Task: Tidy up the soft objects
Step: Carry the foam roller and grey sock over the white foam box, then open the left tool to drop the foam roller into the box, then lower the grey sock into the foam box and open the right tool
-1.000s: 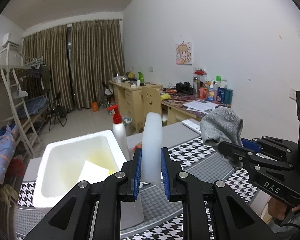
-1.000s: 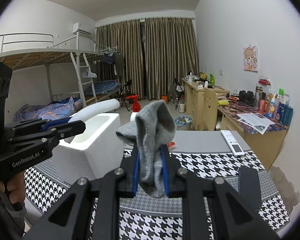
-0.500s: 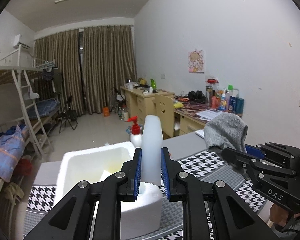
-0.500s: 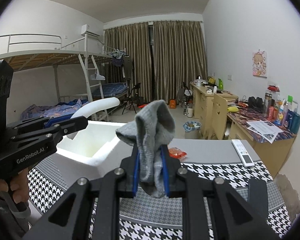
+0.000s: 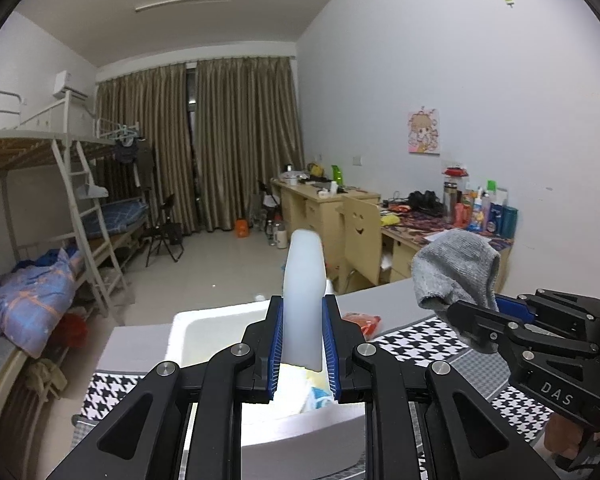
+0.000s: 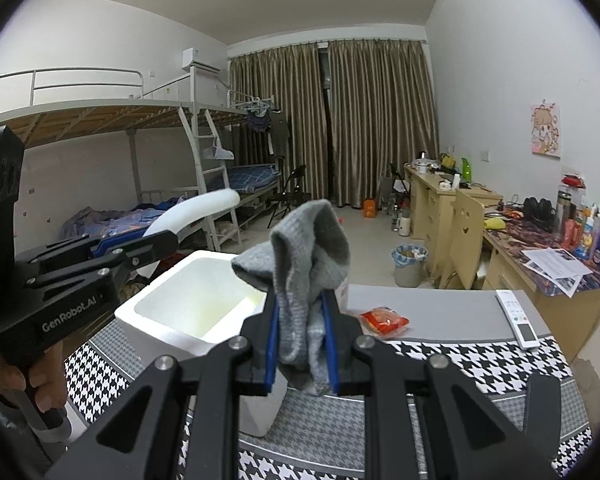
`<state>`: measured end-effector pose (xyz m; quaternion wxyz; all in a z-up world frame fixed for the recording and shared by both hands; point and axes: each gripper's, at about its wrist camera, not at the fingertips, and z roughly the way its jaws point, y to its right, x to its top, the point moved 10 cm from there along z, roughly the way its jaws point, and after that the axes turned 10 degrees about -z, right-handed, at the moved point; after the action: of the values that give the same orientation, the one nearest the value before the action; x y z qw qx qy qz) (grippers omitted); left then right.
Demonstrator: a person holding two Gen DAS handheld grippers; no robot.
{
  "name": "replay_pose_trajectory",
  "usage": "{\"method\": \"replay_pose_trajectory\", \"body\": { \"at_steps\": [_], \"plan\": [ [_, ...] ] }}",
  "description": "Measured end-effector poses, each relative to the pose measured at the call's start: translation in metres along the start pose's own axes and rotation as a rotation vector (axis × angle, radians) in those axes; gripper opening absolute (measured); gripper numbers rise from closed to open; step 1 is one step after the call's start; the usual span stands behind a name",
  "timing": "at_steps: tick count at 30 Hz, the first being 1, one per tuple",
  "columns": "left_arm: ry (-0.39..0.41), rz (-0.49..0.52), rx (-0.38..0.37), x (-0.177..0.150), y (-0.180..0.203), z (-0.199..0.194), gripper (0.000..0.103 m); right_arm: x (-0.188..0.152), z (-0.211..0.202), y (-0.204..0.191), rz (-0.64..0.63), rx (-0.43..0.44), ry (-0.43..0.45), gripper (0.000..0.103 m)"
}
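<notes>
The crumpled grey knitted sock [image 6: 306,280] is pinched in the right gripper [image 6: 302,354], held up beside the white foam box [image 6: 172,320]. The left gripper [image 5: 302,354] clamps a pale, curved foam strip [image 5: 303,292] over the box [image 5: 300,436]. Both are mid-carry; next, I judge, comes lowering and releasing inside. Only the left view shows the box's yellowish contents; the right shows the houndstooth surface [image 6: 460,360].

A long white ceiling tube lamp [image 5: 184,3] lights the room evenly but dimly, with a cool grey cast. Fisheye distortion bends walls and leaves black corners at every frame edge. The closed brown curtains [image 6: 332,124] look soft and grainy; shadows stay faint.
</notes>
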<state>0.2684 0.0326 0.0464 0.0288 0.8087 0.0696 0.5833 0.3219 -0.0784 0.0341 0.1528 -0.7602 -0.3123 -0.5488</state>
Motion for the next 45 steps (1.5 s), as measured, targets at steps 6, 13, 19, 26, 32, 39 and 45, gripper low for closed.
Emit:
{"method": "replay_pose_trajectory", "body": {
  "at_steps": [6,13,19,26,32,39,45],
  "plan": [
    [0.003,-0.014,0.034,0.0,-0.014,0.004,0.02,0.003,0.01,-0.009,-0.018,0.026,-0.007,0.024],
    [0.0,-0.024,0.073,-0.002,-0.026,0.008,0.02,0.007,0.02,-0.022,-0.039,0.047,-0.026,0.024],
    [-0.005,-0.027,0.108,-0.003,-0.039,0.014,0.02,0.008,0.029,-0.031,-0.059,0.059,-0.049,0.024],
    [-0.033,-0.039,0.128,-0.009,-0.05,0.029,0.02,0.009,0.039,-0.033,-0.07,0.062,-0.07,0.024],
    [-0.062,-0.048,0.143,-0.019,-0.061,0.039,0.026,0.009,0.045,-0.035,-0.073,0.052,-0.08,0.024],
    [-0.06,-0.081,0.144,-0.021,-0.075,0.035,0.065,0.009,0.047,-0.039,-0.071,0.044,-0.086,0.024],
    [-0.017,-0.108,0.17,-0.017,-0.087,0.023,0.091,0.01,0.053,-0.042,-0.074,0.048,-0.089,0.024]
  ]
}}
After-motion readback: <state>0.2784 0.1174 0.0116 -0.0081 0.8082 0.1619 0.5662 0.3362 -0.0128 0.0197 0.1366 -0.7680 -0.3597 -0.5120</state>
